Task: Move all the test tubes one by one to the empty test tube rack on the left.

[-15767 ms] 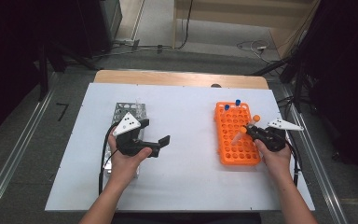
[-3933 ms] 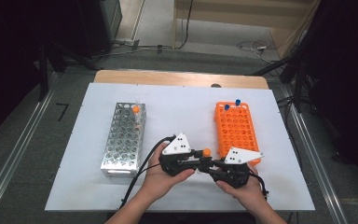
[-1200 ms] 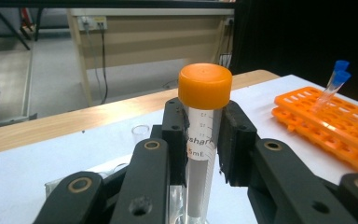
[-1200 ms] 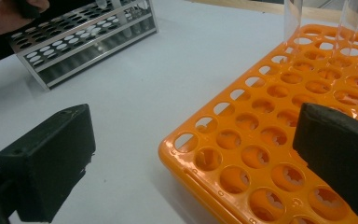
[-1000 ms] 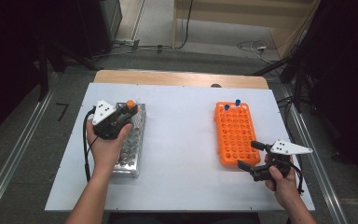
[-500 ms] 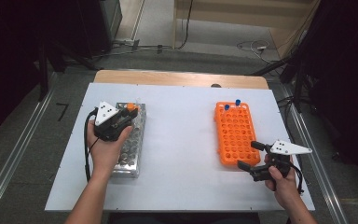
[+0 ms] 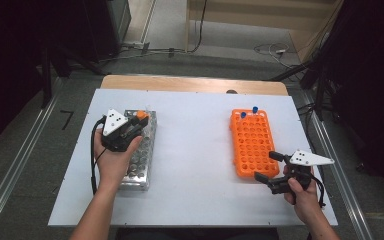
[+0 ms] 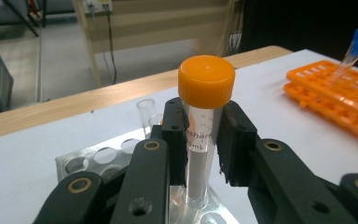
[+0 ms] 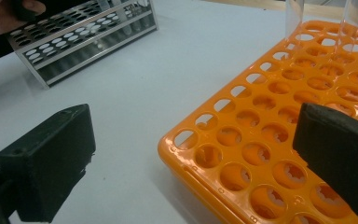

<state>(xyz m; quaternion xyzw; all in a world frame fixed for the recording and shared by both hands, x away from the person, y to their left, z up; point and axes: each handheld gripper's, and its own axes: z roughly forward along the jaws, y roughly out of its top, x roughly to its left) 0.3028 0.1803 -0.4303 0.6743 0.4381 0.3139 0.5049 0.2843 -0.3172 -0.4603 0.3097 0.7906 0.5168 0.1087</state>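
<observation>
My left gripper [image 7: 139,121] [image 8: 203,142] is shut on a clear tube with an orange cap [image 8: 205,107] [image 7: 141,115]. The tube stands upright with its lower end in a hole at the far end of the metal rack [image 7: 141,159] [image 8: 100,156]. An empty clear tube [image 8: 145,113] stands in the rack just behind it. My right gripper [image 7: 269,166] [image 9: 200,158] is open with nothing between its jaws, at the near right corner of the orange rack [image 7: 252,141] [image 9: 279,140]. Two blue-capped tubes [image 7: 248,112] [image 8: 357,43] stand at the orange rack's far end.
The white table top [image 7: 195,145] lies between the two racks. A wooden strip [image 7: 190,84] runs along the table's far edge. The metal rack [image 9: 79,37] and the other hand appear far off in the right gripper view.
The orange-capped tube in my left gripper has sunk a little toward the metal rack. The right gripper has stayed still.
</observation>
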